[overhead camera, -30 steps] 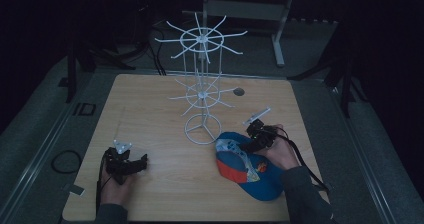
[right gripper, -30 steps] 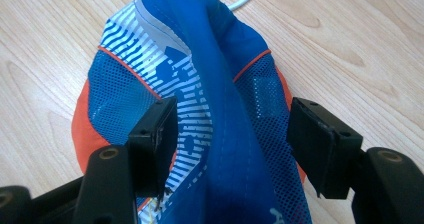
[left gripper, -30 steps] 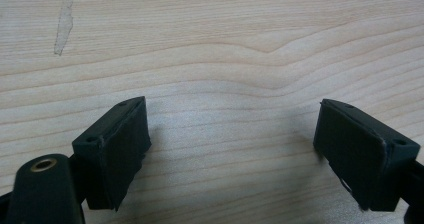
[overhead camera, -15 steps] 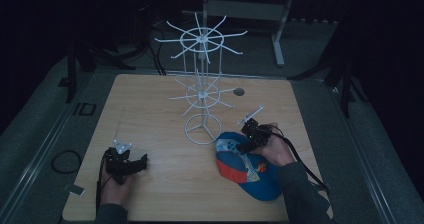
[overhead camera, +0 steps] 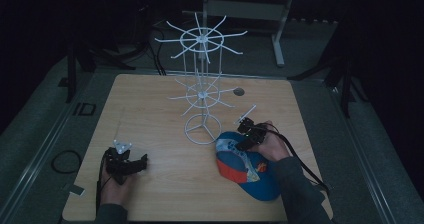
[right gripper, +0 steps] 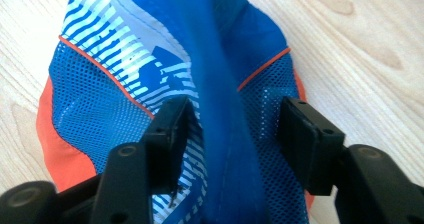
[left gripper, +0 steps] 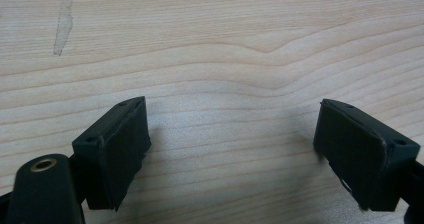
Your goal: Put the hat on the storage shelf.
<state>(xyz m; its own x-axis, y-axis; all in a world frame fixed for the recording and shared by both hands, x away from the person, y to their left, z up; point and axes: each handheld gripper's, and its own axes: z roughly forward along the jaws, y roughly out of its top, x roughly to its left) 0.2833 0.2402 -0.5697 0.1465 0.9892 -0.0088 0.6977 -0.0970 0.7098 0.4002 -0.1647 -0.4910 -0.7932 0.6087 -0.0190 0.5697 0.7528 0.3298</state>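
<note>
Cap (overhead camera: 247,166) lies flat on the table (overhead camera: 165,99), lower right of frame, just beside the white wire rack (overhead camera: 201,91). Right gripper (right gripper: 230,129) straddles a raised blue fold, jaws apart, not clamped yet. Left gripper (left gripper: 232,149) sits idle lower left, jaws wide; if hanging is the goal, nothing's done.

The high view is looking very dim, its surroundings sinking to near black while the table (overhead camera: 165,114) is catching a weak glow. Both gripper views are showing bright, even light. Soft shadows are spreading beside the left jaws. The cap's (right gripper: 125,79) raised blue fold is blurring up close.
</note>
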